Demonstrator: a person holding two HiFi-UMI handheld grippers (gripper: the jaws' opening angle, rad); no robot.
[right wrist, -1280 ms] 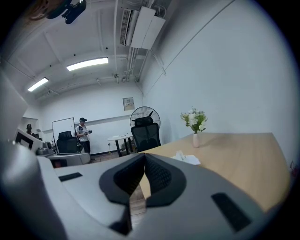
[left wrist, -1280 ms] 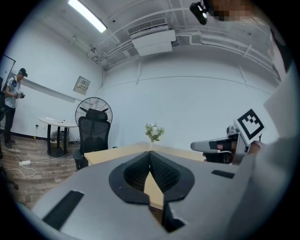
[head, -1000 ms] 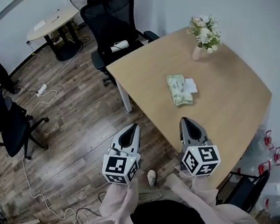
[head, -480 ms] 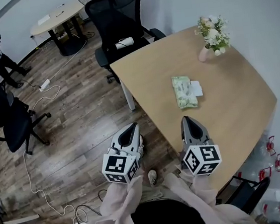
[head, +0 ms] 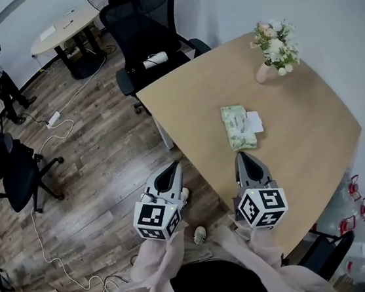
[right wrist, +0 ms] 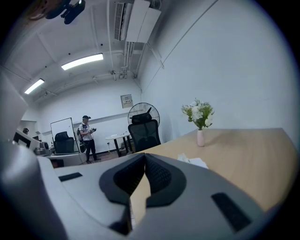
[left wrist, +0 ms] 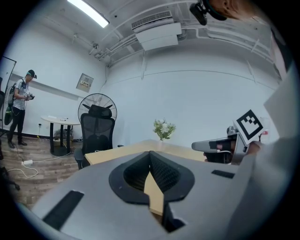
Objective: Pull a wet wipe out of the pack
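Your left tool [head: 171, 166] and right tool [head: 240, 156] both have their jaws pressed together, pinching nothing and touching nothing. The right tool hangs over the worktop's [head: 307, 140] near edge and the left over the floor [head: 105, 158]. The wet wipe pack [head: 238, 127] lies flat mid-worktop, well ahead of the right tool. Only the head view shows the pack whole. The right gripper view catches just a pale edge of it, and the left gripper view shows your right tool side-on.
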